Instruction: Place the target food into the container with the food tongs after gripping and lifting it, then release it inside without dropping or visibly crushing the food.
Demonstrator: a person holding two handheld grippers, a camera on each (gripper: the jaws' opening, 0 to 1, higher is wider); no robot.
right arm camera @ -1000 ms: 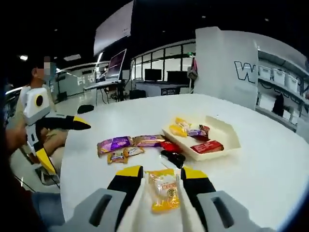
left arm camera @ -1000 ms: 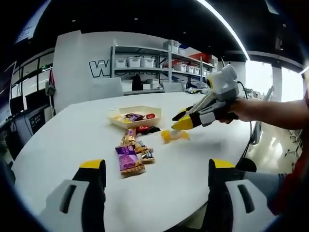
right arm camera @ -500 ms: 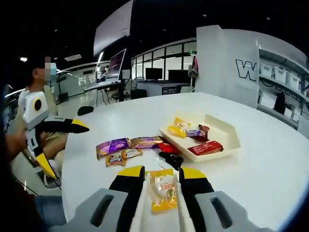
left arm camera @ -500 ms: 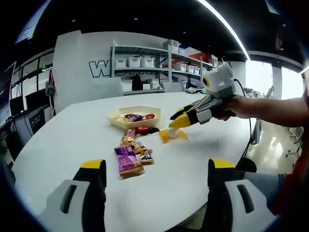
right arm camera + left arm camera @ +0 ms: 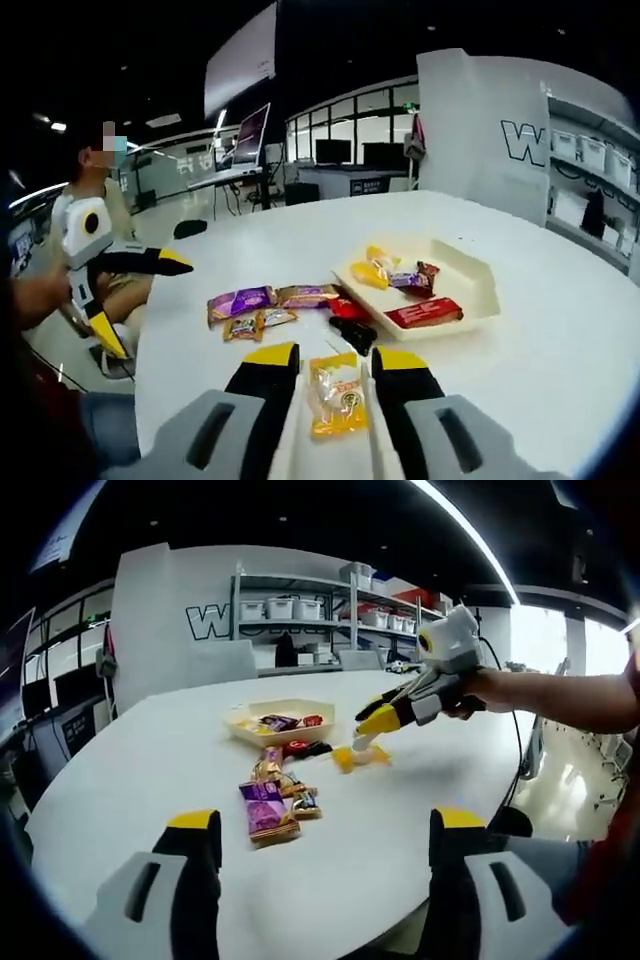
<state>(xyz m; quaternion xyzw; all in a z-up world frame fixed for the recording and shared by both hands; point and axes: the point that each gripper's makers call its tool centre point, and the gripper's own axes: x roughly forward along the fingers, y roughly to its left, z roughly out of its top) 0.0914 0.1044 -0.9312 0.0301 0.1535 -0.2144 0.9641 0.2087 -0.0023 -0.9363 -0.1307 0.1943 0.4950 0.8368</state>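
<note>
A yellow snack packet (image 5: 337, 396) sits pinched between the white food tongs (image 5: 288, 440), on which my right gripper (image 5: 335, 358) is shut. In the left gripper view that right gripper (image 5: 378, 720) reaches in from the right. There the yellow packet (image 5: 360, 757) hangs at the tong tips, low over the white table; I cannot tell whether it touches. The cream tray (image 5: 472, 290), also seen as the tray (image 5: 292, 708), holds several wrapped snacks and lies just beyond. My left gripper (image 5: 325, 825) stands open, with nothing between its jaws, at the near table edge.
Loose snacks lie beside the tray: a purple packet (image 5: 266, 810), a brown one (image 5: 306, 294), a red one (image 5: 348, 308) and a black one (image 5: 356, 333). A person sits behind the left gripper (image 5: 135, 300). Shelves (image 5: 320, 610) stand behind the round table (image 5: 140, 760).
The right gripper has risen a little and edged toward the tray, with the yellow packet still in the tongs. The left gripper has stayed put.
</note>
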